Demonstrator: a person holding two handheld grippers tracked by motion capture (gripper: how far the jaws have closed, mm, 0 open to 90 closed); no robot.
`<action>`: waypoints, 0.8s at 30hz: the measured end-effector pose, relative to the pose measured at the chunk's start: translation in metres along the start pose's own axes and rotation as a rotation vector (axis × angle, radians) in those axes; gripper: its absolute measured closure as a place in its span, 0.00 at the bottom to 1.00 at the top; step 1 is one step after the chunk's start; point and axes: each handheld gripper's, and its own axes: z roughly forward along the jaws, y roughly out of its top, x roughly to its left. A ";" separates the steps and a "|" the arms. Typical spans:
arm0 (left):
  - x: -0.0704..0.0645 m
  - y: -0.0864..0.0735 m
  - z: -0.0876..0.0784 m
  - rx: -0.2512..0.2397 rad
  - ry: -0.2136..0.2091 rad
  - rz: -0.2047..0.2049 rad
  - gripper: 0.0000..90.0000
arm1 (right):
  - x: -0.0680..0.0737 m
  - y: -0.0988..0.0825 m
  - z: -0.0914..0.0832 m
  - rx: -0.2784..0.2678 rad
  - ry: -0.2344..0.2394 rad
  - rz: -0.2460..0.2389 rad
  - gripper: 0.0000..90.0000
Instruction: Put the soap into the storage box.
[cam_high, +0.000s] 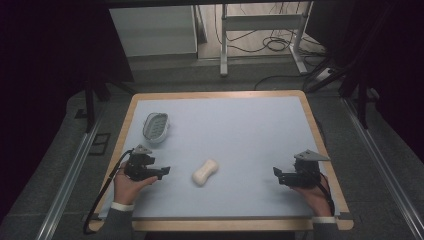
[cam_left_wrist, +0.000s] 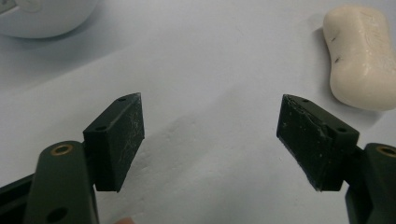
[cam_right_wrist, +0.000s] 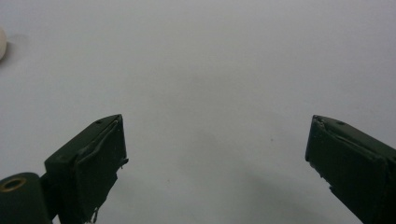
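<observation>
- I work in a lab-like recording room: my wood-rimmed table with a pale blue mat (cam_high: 225, 125) fills the frame's centre.
- Upper middle: a white metal frame (cam_high: 260, 35) and loose black cables (cam_high: 272, 45) on the floor.

A wooden table (cam_high: 125, 131) with a pale timber rim carries a light blue-grey mat (cam_high: 240, 130) that covers nearly all of its top, leaving only the wood border bare. On the mat, toward the far left, sits a small oval soap dish (cam_high: 156, 126), white with a ribbed inner surface. Nearer the front and closer to the middle lies a cream-coloured bar of soap (cam_high: 205, 172), waisted like a peanut, set at a slant and well apart from the dish.
</observation>
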 end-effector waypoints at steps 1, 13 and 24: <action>0.000 0.000 -0.001 0.000 0.003 0.001 0.26 | 0.000 0.000 0.000 0.001 -0.002 -0.004 0.06; 0.002 0.000 -0.004 -0.006 0.021 -0.003 0.26 | -0.003 -0.001 -0.002 0.003 -0.007 0.015 0.06; 0.001 0.004 -0.012 -0.017 0.067 -0.024 0.26 | -0.011 -0.008 0.003 0.032 0.019 0.058 0.07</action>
